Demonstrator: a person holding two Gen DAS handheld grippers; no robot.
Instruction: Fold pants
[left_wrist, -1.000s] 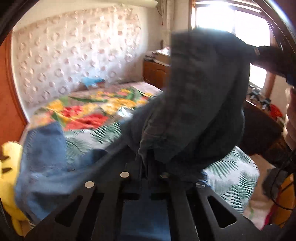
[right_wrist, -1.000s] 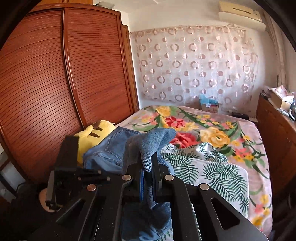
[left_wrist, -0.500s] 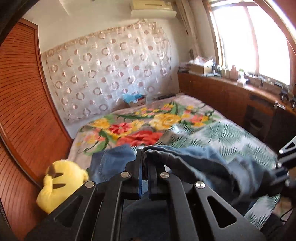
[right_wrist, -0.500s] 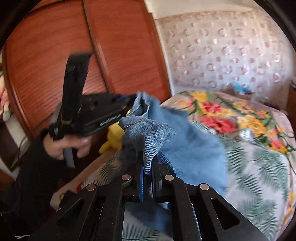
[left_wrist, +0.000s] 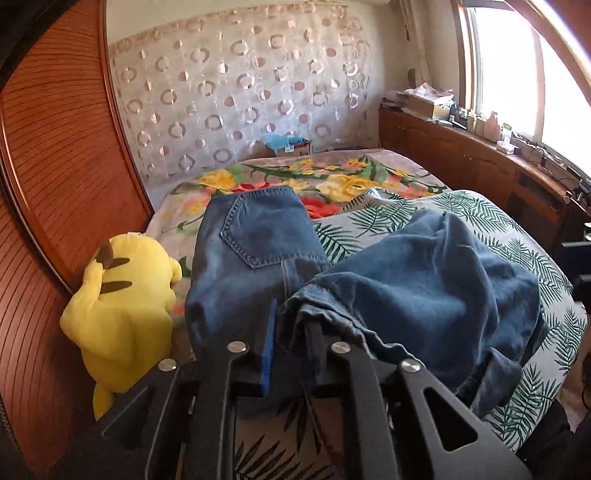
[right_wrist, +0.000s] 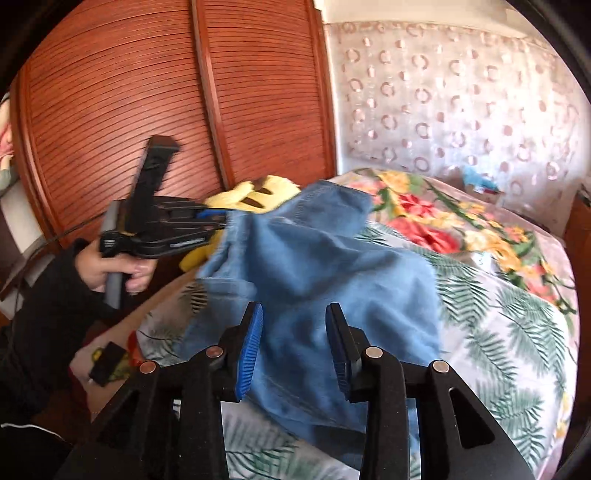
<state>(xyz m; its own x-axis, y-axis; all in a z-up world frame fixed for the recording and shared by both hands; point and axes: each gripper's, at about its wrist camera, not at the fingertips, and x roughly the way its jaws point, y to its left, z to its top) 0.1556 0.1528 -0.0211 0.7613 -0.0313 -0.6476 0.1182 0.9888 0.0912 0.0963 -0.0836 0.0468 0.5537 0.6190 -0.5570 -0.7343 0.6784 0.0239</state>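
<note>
- Both grippers have just been letting go: on my right gripper the jaws have been opening and now stand apart, with denim lying between the blue pads but not pressed by them.
- On my left gripper the jaws have just eased a little way apart; a bunched hem sits in the gap, draped against the right-hand finger, and I see no clamp on it.
- From the right wrist view, the left gripper reaches to the far corner of the jeans, carried by a hand in a black sleeve.
- These jeans lie on the bed, seat and back pocket facing up on the left, the legs thrown over in a rumpled heap to the right.
- I judge one fold just laid down and released, loosely rather than flat.
- Next, I think, comes backing both grippers clear without dragging cloth, then smoothing or re-gripping the heap for a second fold.
- A yellow plush toy lies just beside the waist end, with the wooden wardrobe close behind it, so room is tight on that side.
- Toward the window side and the headboard end, the leaf-print and floral bedspread lies bare, giving space to spread the legs.
- At the near bed edge, part of the denim hangs close to the drop.
</note>
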